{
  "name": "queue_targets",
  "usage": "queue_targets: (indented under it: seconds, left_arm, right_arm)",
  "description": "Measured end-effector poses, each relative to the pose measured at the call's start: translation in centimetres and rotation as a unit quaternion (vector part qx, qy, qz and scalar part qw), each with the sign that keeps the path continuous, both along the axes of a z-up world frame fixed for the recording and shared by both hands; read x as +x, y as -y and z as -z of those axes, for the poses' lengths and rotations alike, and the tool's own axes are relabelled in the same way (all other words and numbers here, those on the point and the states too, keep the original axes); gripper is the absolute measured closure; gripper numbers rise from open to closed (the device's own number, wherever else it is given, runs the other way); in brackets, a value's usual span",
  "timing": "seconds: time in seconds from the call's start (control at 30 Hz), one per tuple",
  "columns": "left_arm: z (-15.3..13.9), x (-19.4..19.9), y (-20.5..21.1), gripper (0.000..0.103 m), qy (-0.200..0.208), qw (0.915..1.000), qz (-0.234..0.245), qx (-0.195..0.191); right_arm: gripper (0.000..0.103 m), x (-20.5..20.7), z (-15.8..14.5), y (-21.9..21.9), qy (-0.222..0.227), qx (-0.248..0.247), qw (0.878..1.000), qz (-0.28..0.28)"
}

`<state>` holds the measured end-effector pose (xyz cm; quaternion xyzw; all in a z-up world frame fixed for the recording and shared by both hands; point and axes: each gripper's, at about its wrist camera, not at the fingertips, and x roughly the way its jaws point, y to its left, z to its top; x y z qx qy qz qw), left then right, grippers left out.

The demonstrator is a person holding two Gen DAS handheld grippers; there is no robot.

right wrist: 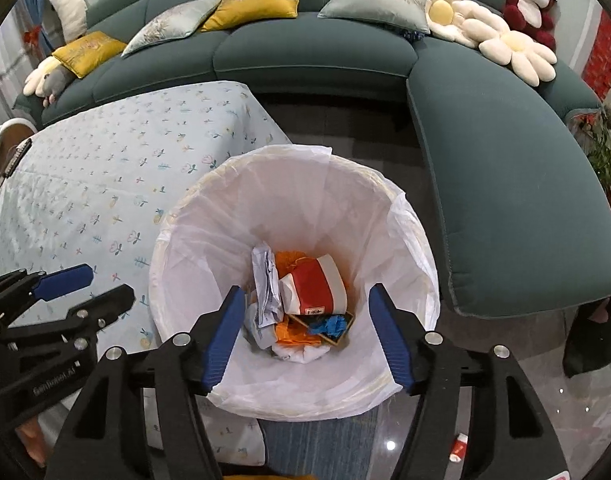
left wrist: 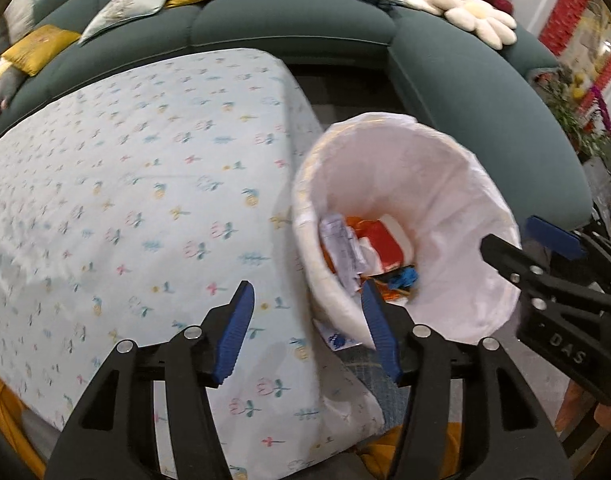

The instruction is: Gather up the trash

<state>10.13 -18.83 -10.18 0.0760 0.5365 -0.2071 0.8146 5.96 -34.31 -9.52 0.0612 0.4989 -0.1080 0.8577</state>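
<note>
While the dark green sectional sofa (right wrist: pixel 505 168) curves around the back and right of the room, a desk (right wrist: pixel 85 168) draped in a pale blue cloth printed with small flowers fills the left side in front of it. Yellow and grey-green cushions (right wrist: pixel 257 2), two white daisy-shaped pillows (right wrist: pixel 481 28) and a dark red plush toy (right wrist: pixel 531 4) lie along the sofa.

Just beside the desk's right corner stands a round bin (right wrist: pixel 297 360) lined with a thin, crinkled white plastic bag whose edge is folded over the rim. At its bottom lies the collected trash (right wrist: pixel 309 292): a red-and-white carton on its side, a crumpled grey-white printed wrapper to its left, bright orange wrapping beneath, a scrap of blue, and white crumpled paper at the near side. The pieces are heaped together and touching.

The right claw (right wrist: pixel 305 340) hangs over the bin's mouth, pointing down into it, its blue pads spread well apart with nothing between them. The left claw (left wrist: pixel 309 332) hovers over the desk's right edge and the bin's left rim, its pads likewise apart and holding nothing.

On the glossy floor to the right of the bin lies a small red-and-white object (right wrist: pixel 458 446), too small to identify.
</note>
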Motion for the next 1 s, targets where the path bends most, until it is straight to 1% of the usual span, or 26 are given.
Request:
queue_targets:
  seconds: [0.27,0.5,0.63,0.77,0.87,0.93,1.0]
  left_arm:
    - [0.2,-1.1,0.0,0.050,0.014,0.9997,-0.001,0.018]
    - [0.0,-1.9,0.0,0.050,0.023,0.9994,-0.005,0.024]
    - [-0.1,-2.3,0.0,0.050,0.027,0.9991,-0.009,0.030]
    - [-0.2,-2.8,-0.1,0.050,0.030,0.9989,-0.012,0.034]
    - [-0.3,-3.4,-0.3,0.050,0.031,0.9988,-0.012,0.035]
    - [-0.4,-3.7,-0.5,0.048,0.034,0.9986,-0.012,0.038]
    - [-0.3,-4.1,-0.8,0.040,0.036,0.9984,-0.014,0.040]
  right_arm:
    - [0.041,-1.3,0.8,-0.6,0.013,0.007,1.000,0.012]
    - [0.040,-1.2,0.4,-1.1,0.017,0.002,1.000,-0.001]
    - [0.035,-1.2,-0.1,-1.6,0.023,-0.014,1.000,-0.011]
    - [0.032,-1.8,-0.3,-1.8,0.025,-0.021,0.999,-0.016]
    - [0.027,-2.6,-0.4,-2.1,0.026,-0.026,0.999,-0.016]
    - [0.024,-3.1,-0.3,-2.2,0.026,-0.027,0.999,-0.016]
    - [0.023,-3.6,-0.3,-2.3,0.025,-0.029,0.999,-0.017]
